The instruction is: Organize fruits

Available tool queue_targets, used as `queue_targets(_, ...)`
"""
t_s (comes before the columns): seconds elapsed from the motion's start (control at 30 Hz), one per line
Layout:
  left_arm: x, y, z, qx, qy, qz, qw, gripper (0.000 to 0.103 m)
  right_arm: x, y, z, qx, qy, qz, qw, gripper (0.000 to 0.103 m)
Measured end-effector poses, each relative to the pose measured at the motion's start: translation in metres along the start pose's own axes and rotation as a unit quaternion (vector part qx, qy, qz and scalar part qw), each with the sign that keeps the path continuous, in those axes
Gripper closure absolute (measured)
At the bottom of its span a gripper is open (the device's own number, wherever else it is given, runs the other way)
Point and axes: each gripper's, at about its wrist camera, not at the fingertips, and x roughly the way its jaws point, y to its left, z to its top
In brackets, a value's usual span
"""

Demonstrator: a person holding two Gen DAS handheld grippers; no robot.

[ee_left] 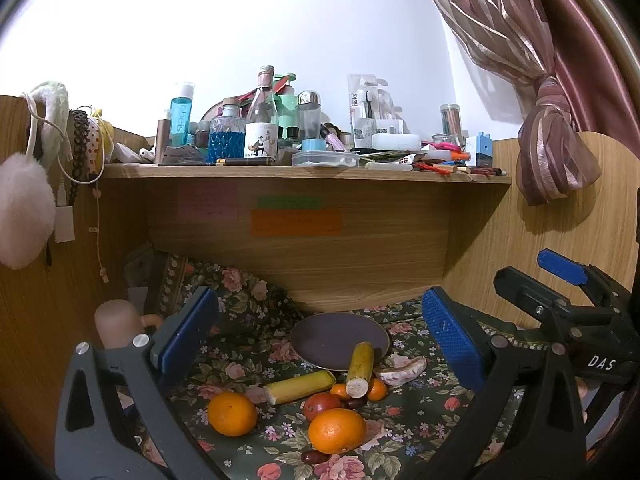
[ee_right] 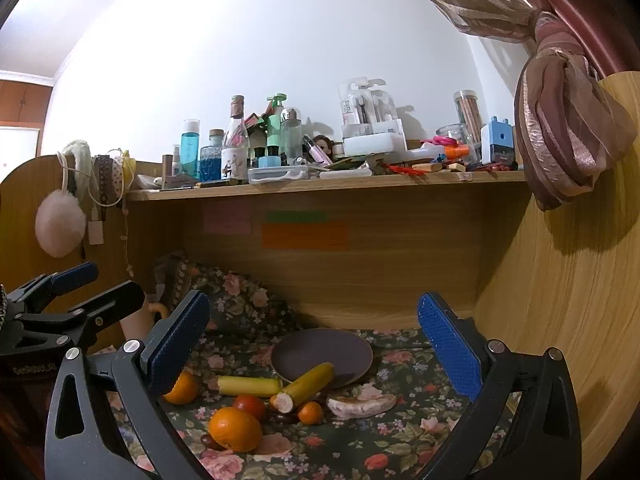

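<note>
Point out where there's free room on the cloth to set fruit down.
The plate is bare except where a banana piece leans on its front rim. Cloth right of the peel is open. Crowded: the oranges and bananas before the plate.

A lived-in room of a home, likely a bedroom corner; ahead of the gripper stands a wooden desk with side panels, spread with a floral cloth; above it a shelf crowded with toiletry bottles, cosmetics and stationery; sticky notes stuck on the back panel; fluffy earmuffs and hairbands hang on the left panel; a tied pink curtain drapes up to the right.
</note>
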Motion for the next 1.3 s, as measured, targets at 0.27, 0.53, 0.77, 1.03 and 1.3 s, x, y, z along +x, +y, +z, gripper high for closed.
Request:
queue_targets(0.27,0.0001,-0.0008,-0.0007,0.0,0.002,-0.001,1.0,0.0,0.0003,0.0006,0.0004,-0.001,0.001,0.002,1.0,0.0)
queue_targets(0.53,0.0007,-0.0019,-0.0012,0.0,0.002,-0.001,1.0,0.0,0.0014,-0.0005,0.0009,0.002,0.004,0.003,1.0,0.0)
queue_targets(0.77,0.002,-0.0022,-0.0027,0.0,0.003,-0.003,1.0,0.0,0.0026,0.0009,0.0002,0.003,0.006,0.0,1.0,0.0)
queue_targets(1.03,0.0023,-0.0023,-0.0031,0.001,0.004,-0.003,1.0,0.0,0.0025,0.001,-0.0001,0.003,0.006,0.0,1.0,0.0)
queue_targets(1.3,0.0027,-0.0037,-0.0034,0.001,0.004,-0.003,1.0,0.0,0.0023,-0.0002,-0.0008,0.006,0.003,0.0,1.0,0.0)
